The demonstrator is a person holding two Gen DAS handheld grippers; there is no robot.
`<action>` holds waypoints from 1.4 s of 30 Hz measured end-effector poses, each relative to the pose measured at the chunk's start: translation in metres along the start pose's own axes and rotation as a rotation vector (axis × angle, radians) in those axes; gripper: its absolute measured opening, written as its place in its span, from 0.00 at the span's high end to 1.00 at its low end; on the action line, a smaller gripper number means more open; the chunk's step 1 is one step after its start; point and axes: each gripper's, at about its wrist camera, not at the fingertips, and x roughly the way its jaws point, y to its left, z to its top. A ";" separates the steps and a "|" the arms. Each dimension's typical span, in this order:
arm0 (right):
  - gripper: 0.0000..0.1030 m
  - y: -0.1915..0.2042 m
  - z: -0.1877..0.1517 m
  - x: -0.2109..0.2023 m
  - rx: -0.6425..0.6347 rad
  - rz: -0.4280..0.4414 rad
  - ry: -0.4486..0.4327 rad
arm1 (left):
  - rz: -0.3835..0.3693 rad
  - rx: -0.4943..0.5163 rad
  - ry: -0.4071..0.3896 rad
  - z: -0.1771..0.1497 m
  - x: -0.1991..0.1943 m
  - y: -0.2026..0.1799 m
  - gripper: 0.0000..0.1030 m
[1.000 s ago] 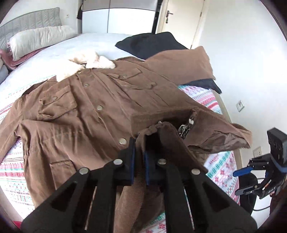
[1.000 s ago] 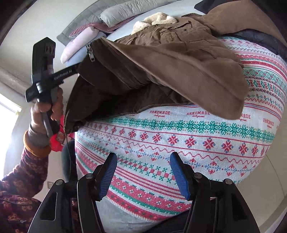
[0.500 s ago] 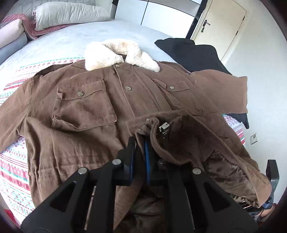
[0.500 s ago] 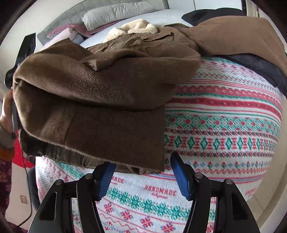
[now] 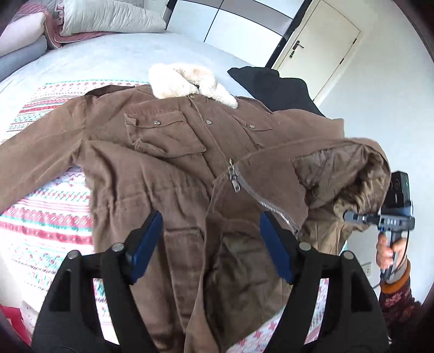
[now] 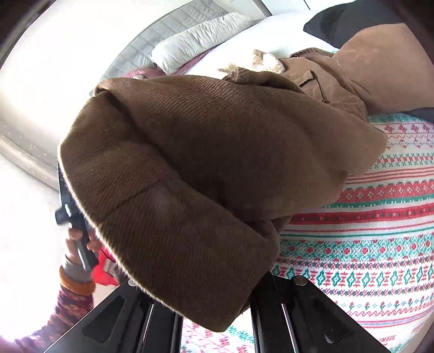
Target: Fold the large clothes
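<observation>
My left tongs [image 5: 211, 244] just opened over brown coat [image 5: 168, 168] on bed [image 5: 89, 62]; right tongs, hidden, prob. just clamped on its hem.

coat [image 5: 168, 168] on blanket [image 5: 46, 217], pillows [image 5: 108, 16] behind

The left gripper [image 5: 211, 244], clamped on the brown coat [image 5: 152, 152] hem a second ago, has just been opening; its blue pads stand apart with the front panel (zipper exposed) folded across the body. The right gripper [image 6: 206, 306], previously spread over the patterned blanket [image 6: 379, 244], has just been closing on the coat's bunched edge.
</observation>
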 end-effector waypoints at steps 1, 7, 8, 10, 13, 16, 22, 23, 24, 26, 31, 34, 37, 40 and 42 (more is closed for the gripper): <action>0.95 -0.001 -0.005 -0.011 0.012 0.030 -0.018 | 0.005 0.014 0.004 -0.014 -0.014 0.000 0.26; 0.95 -0.001 -0.016 -0.051 0.062 0.095 -0.089 | 0.028 0.022 0.061 -0.113 -0.063 0.010 0.24; 0.95 -0.002 -0.017 -0.053 0.067 0.091 -0.089 | 0.014 0.012 0.067 -0.127 -0.067 0.012 0.24; 0.95 -0.002 -0.017 -0.051 0.069 0.077 -0.083 | -0.007 -0.004 0.073 -0.153 -0.074 0.013 0.24; 0.95 0.000 -0.020 -0.049 0.067 0.066 -0.074 | -0.006 -0.026 0.109 -0.183 -0.071 0.012 0.23; 0.95 0.004 -0.015 -0.046 0.057 0.057 -0.073 | 0.035 -0.045 0.161 -0.200 -0.054 0.009 0.23; 0.95 0.003 -0.016 -0.042 0.060 0.034 -0.071 | 0.172 -0.154 0.153 -0.195 -0.016 0.031 0.28; 0.95 0.000 -0.018 -0.041 0.067 0.034 -0.069 | 0.156 -0.186 0.104 -0.190 -0.019 0.035 0.30; 0.95 -0.003 -0.019 -0.040 0.077 0.040 -0.065 | 0.126 -0.213 0.050 -0.185 -0.023 0.040 0.38; 0.94 -0.007 -0.025 -0.044 0.100 0.055 -0.071 | 0.109 -0.260 -0.002 -0.178 -0.021 0.049 0.44; 0.95 -0.032 -0.035 -0.024 0.117 -0.019 -0.049 | 0.218 -0.192 0.067 -0.172 -0.005 0.036 0.76; 0.96 -0.036 -0.042 -0.035 0.163 0.023 -0.074 | 0.203 -0.239 0.050 -0.163 -0.031 0.033 0.87; 0.96 -0.021 -0.041 -0.081 0.177 0.128 -0.174 | 0.119 -0.293 -0.057 -0.141 -0.089 0.025 0.88; 0.96 -0.006 -0.041 -0.132 0.150 0.187 -0.281 | 0.083 -0.276 -0.095 -0.122 -0.129 0.018 0.88; 0.97 -0.013 -0.044 -0.153 0.161 0.168 -0.313 | 0.088 -0.279 -0.033 -0.120 -0.128 0.022 0.87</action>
